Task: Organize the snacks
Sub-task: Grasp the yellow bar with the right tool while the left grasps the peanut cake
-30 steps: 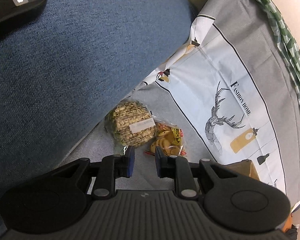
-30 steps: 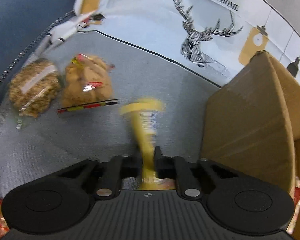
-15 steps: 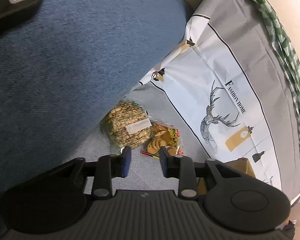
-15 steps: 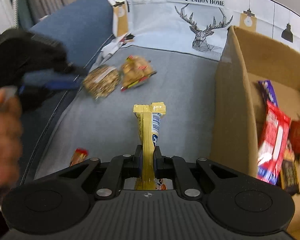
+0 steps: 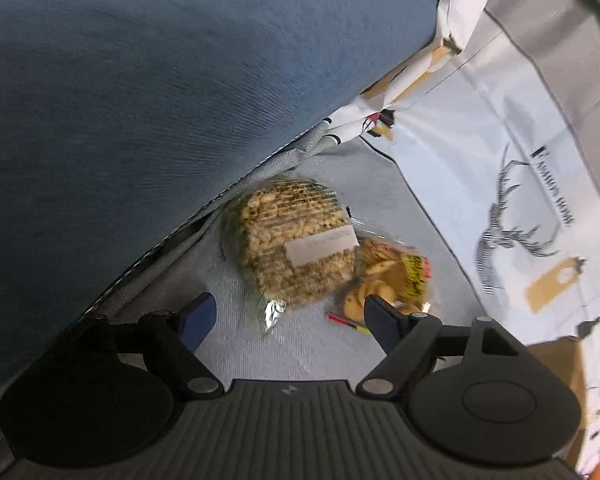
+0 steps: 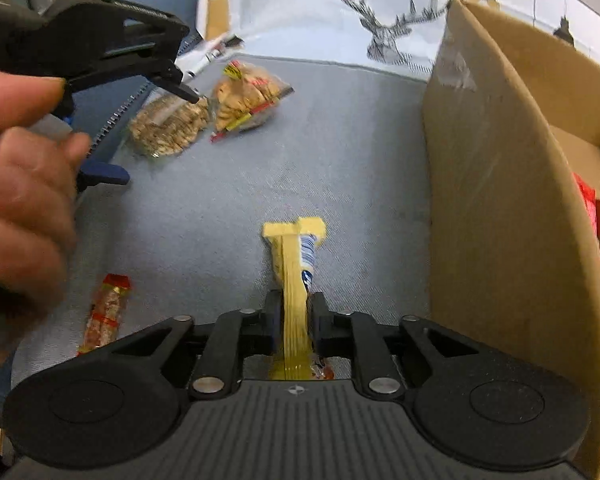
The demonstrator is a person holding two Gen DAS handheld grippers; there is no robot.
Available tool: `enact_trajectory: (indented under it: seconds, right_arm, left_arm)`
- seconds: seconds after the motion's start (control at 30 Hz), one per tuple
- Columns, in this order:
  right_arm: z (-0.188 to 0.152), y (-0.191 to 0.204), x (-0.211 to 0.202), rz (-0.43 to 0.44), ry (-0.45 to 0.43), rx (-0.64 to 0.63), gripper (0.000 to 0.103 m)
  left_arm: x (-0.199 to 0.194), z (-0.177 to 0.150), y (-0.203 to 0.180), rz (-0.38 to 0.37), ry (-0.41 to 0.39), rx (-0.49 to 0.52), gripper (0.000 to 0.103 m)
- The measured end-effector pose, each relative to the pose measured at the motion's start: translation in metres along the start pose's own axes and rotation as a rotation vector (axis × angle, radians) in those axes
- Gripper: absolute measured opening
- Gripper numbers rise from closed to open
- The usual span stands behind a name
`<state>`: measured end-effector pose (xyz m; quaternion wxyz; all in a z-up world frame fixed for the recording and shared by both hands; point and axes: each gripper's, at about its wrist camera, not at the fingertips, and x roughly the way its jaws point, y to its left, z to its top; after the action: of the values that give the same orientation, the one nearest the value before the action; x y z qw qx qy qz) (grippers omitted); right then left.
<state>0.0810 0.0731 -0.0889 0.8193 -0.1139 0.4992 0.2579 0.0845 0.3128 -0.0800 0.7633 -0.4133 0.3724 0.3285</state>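
Nut pack (image 5: 296, 244): light, crinkly, brittle inside; I take it across middle. My left hand-held gripper (image 5: 288, 314) just spreading wide, empty. Right hand-held gripper (image 6: 294, 320) just loosening, yellow packet (image 6: 294, 276) between jaws.

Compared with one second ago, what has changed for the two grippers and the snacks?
The left gripper came closer to the round grain snack; its jaws have just been opening wide, nothing between them yet. The right gripper swung from the open seat toward the cardboard box; its jaws have just been opening slightly around the yellow packet. The cookie bag and grain snack lie unmoved.
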Motion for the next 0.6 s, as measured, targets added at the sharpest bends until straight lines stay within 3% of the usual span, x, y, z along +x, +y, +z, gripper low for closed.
enact_trajectory:
  seconds: [0.43,0.6]
  right_arm:
    - [-0.005,0.002,0.001,0.018,0.02,-0.056,0.029]
    - [-0.007,0.005,-0.001,0.025,0.011,-0.069,0.015]
  left_arm:
    - [0.027,0.007,-0.03,0.097,-0.06,0.161,0.09]
    - [0.025,0.005,-0.03,0.11,-0.074,0.206,0.075]
